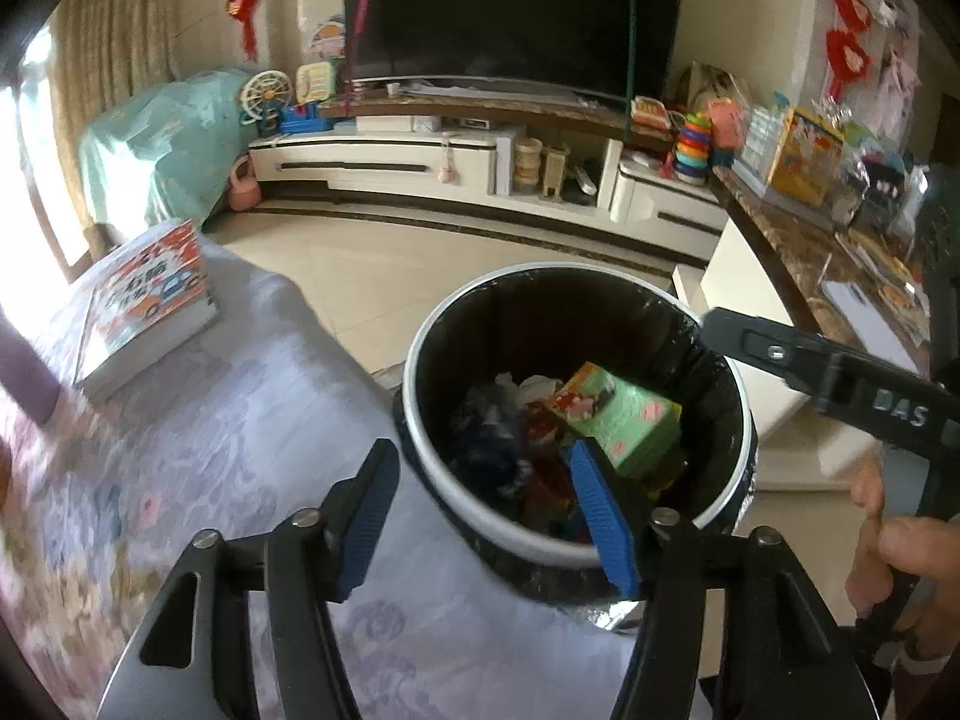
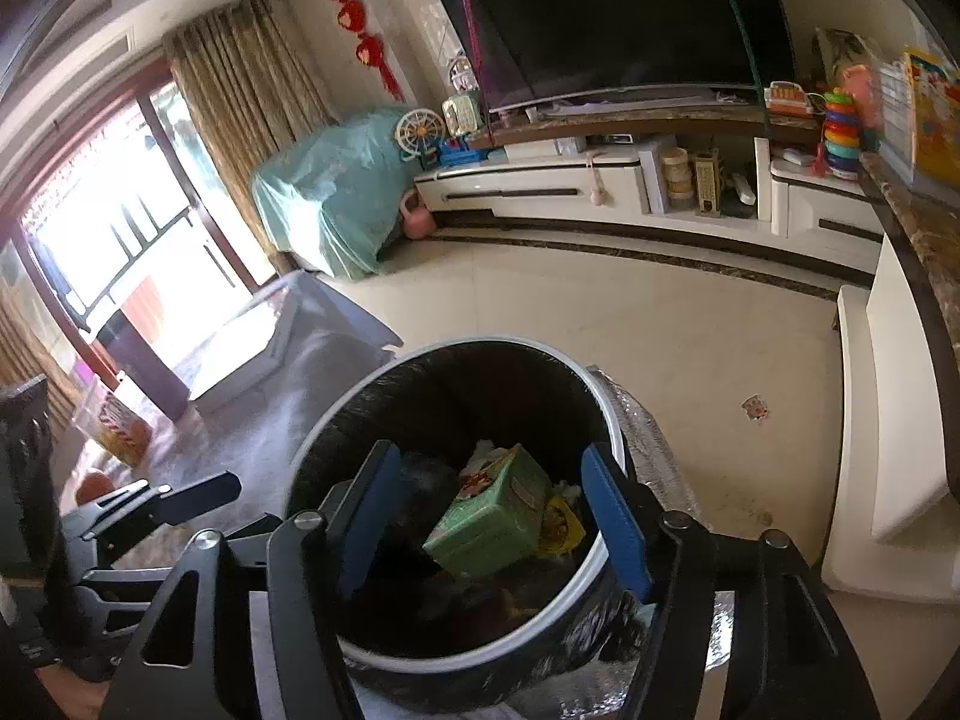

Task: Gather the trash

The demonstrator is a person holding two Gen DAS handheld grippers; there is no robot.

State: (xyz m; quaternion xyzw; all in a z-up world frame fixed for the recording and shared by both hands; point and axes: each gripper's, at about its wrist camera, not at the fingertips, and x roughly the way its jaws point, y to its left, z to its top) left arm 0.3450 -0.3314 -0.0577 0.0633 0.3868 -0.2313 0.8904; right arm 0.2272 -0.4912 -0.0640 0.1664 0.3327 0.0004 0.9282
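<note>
Both grippers are held over the bin (image 2: 480,654), presumably so that trash falls straight in. The right gripper (image 2: 489,525) is spread wide and empty above the opening; the left gripper (image 1: 480,519), equally wide and empty, straddles the near-left rim. Inside, a green box (image 2: 492,519) lies tilted on crumpled wrappers. The bin is round, pale-rimmed, lined with glossy black film. A book (image 1: 147,306) rests on the patterned cloth (image 1: 198,450), far left.

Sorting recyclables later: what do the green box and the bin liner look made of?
Green box: likely printed cardboard, matte, with crisp folded edges and flat faces. Liner: seemingly thin black plastic film, glossy and wrinkled, folded over the bin rim.
</note>
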